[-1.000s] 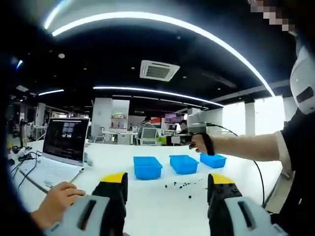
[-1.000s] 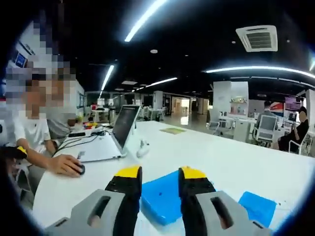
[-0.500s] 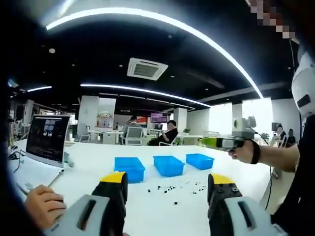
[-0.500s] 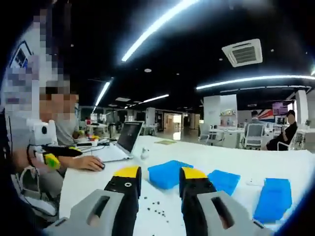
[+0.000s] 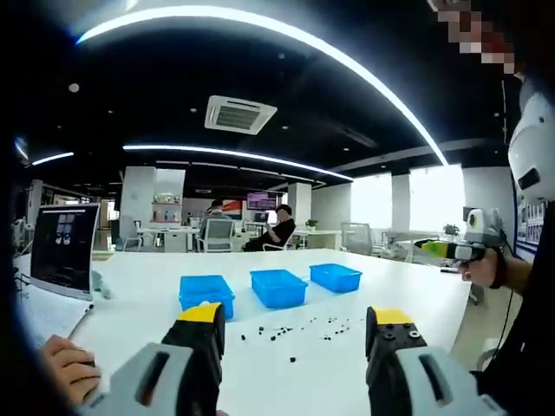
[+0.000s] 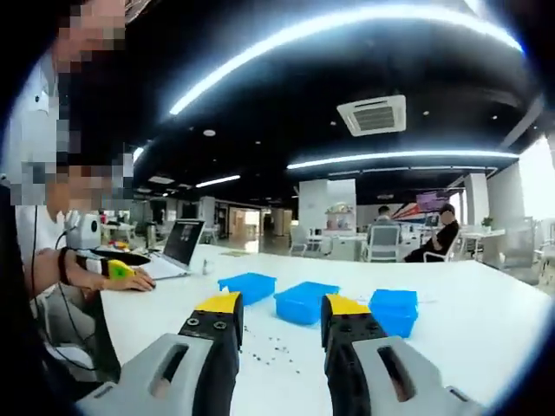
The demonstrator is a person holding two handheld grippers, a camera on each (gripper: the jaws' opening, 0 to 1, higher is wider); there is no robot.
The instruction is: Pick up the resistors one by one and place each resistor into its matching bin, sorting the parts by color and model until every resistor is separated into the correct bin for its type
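Open-plan office under long ceiling light strips, with a broad white table running forward from both cameras. Three open-topped blue plastic bins lined up across the middle of the table, well apart from one another; same row seen in the right gripper view. Tiny dark resistors strewn loose on the bare white top just on the near side of the bins, at about 6 o'clock from the middle bin, scattered again between jaws and bins in the right gripper view. Too small to tell colour or model apart at this range.

Left gripper raised above the table with yellow-tipped jaws spread wide and nothing between them. Right gripper likewise aloft, jaws parted more narrowly, also empty; seen too at 3 o'clock in the left gripper view, held out in a hand.

Sorting apparently not yet begun. Best done by lowering one gripper close over a single stray piece at the edge of the scatter, narrowing the jaws first so neighbours stay put, and checking markings before choosing a bin. Open laptop at 9 o'clock, beside someone's resting hand.
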